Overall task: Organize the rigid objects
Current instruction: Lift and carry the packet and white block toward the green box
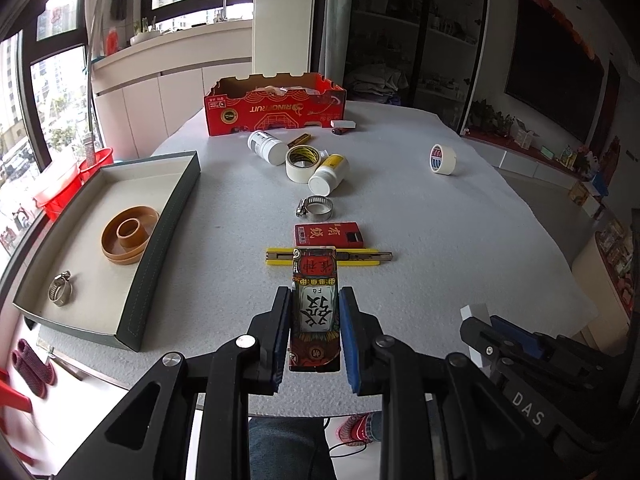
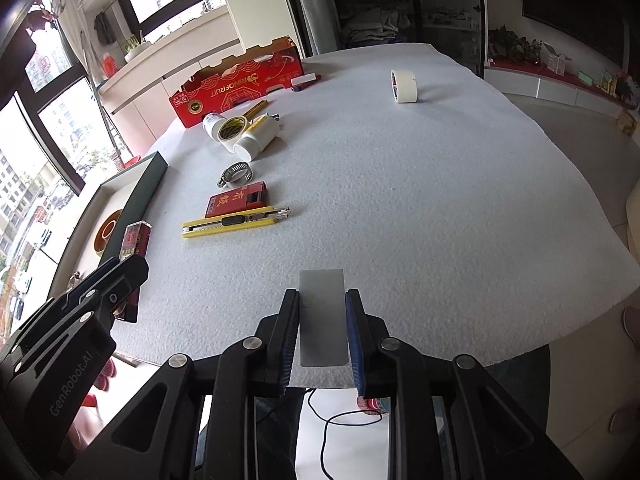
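Note:
My left gripper is shut on a patterned red card box with Chinese characters, held above the table near its front edge. It also shows in the right wrist view. My right gripper is shut on a flat white block, seen at the right of the left wrist view. On the white table lie a yellow utility knife, a red box, a hose clamp, two white bottles and a tape roll.
A dark green tray at the left holds a brown plastic ring and a hose clamp. A red cardboard box stands at the back. Another white tape roll sits at the right. A small white block lies beside the red box.

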### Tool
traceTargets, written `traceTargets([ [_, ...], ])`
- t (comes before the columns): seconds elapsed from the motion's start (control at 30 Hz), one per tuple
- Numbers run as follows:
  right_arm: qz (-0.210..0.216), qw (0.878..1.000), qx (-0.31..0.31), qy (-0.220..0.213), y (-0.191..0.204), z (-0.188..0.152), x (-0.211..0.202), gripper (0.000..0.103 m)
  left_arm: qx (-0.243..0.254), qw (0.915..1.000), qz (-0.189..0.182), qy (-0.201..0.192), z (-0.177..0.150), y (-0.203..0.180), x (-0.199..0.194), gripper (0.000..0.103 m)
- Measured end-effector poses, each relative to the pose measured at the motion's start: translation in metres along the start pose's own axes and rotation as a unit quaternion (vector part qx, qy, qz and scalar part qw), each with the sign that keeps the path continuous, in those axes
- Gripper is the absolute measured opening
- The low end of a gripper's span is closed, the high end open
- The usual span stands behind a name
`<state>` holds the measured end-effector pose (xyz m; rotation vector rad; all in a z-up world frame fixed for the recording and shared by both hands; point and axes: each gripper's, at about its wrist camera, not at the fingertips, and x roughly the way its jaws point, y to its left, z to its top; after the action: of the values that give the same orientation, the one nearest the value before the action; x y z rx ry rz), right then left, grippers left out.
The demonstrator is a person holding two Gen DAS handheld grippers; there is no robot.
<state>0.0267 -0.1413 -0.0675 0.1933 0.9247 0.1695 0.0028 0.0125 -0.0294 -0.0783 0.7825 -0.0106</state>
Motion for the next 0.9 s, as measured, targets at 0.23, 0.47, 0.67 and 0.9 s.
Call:
traceTargets([
  [0.23, 0.02, 0.998, 0.031, -0.047, -0.008, 0.001, -0.018, 0.024, -0.033, 0.9995, 0.001, -0.004, -0.001, 0.017, -0.003, 0.026],
  [0.47, 0.018, 0.999, 0.038, -0.027, -0.01, 0.001, -0.009, 0.024, -0.021, 0.9998, -0.003, 0.007, -0.004, 0.011, 0.003, 0.026],
  [0.67, 0.014, 0.999, 0.043, -0.015, -0.013, -0.002, -0.003, 0.024, -0.018, 0.9997, -0.003, 0.017, -0.006, 0.009, 0.008, 0.026],
  [0.9, 0.013, 0.999, 0.041, -0.006, -0.013, -0.003, 0.001, 0.024, -0.007, 0.9998, -0.004, 0.016, -0.007, 0.005, 0.007, 0.026],
])
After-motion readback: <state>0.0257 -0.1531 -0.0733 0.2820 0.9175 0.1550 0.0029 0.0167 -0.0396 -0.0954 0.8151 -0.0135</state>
